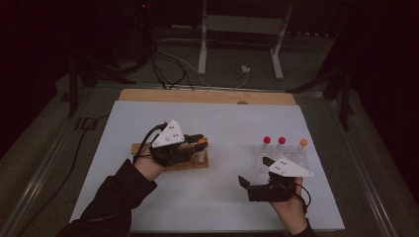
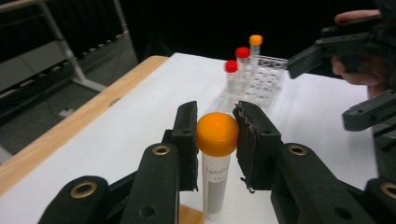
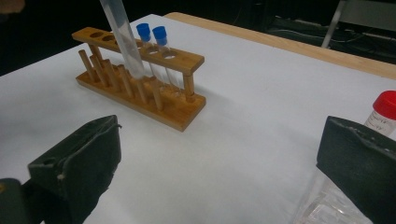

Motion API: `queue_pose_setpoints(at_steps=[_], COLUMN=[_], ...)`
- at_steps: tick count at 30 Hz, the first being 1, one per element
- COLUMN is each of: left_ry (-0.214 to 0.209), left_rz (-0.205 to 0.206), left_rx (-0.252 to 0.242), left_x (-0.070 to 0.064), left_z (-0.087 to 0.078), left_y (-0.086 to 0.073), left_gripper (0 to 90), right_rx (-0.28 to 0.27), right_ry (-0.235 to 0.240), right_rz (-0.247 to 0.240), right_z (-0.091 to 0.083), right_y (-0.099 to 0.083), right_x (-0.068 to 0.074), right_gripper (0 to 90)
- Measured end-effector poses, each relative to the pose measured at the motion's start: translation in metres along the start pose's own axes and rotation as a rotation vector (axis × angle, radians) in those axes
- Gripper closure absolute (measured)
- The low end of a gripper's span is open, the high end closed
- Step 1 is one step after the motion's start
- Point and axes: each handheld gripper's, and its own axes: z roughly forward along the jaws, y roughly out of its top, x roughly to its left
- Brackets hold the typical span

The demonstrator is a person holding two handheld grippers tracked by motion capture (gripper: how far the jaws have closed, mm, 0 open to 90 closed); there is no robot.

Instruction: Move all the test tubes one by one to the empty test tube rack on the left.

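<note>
Dark room all around, with a white sheet (image 1: 217, 197) spread over a wooden table (image 1: 207, 96) under the high camera. At the sheet's left part stands a wooden rack (image 3: 140, 88), and an orange-capped tube (image 2: 217, 154) is upright over it, its lower end down at the rack. The left gripper (image 2: 215, 140) pinches this tube just at the cap, one black pad on either side, touching it. In the right gripper view the same tube leans in from above into the rack's top rail, next to two blue-capped tubes (image 3: 152, 35) that sit in neighbouring holes.

Off to the right side of the sheet, well apart from the wooden rack, is a clear plastic rack (image 1: 281, 158) holding two red-capped tubes (image 1: 274, 140) and another orange-capped one (image 1: 303, 142). The right gripper (image 1: 254, 174) hovers just in front of that clear rack, its jaws spread wide with nothing between them, pointing toward the wooden rack.
</note>
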Motion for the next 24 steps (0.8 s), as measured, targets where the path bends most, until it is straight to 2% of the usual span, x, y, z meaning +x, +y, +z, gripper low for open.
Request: queue_pose_setpoints(at_steps=[5,13,24], left_ry=[0.046,0.099,0.187], left_rz=[-0.004,-0.027,-0.073], left_rx=[0.001,-0.01,-0.015], left_x=[0.01,0.025,0.048], left_z=[-0.015,-0.03,-0.038], left_y=[-0.002,-0.009,-0.022], left_gripper=[71.6,71.6,71.6], right_rx=[-0.004,-0.006,-0.005], right_ry=[0.012,0.014,0.017], right_rz=[0.007,0.013,0.016], right_z=[0.0,-0.001,0.0], right_y=[0.0,0.0,-0.001], right_x=[-0.001,-0.002,-0.003], right_gripper=[0.0,0.0,0.0])
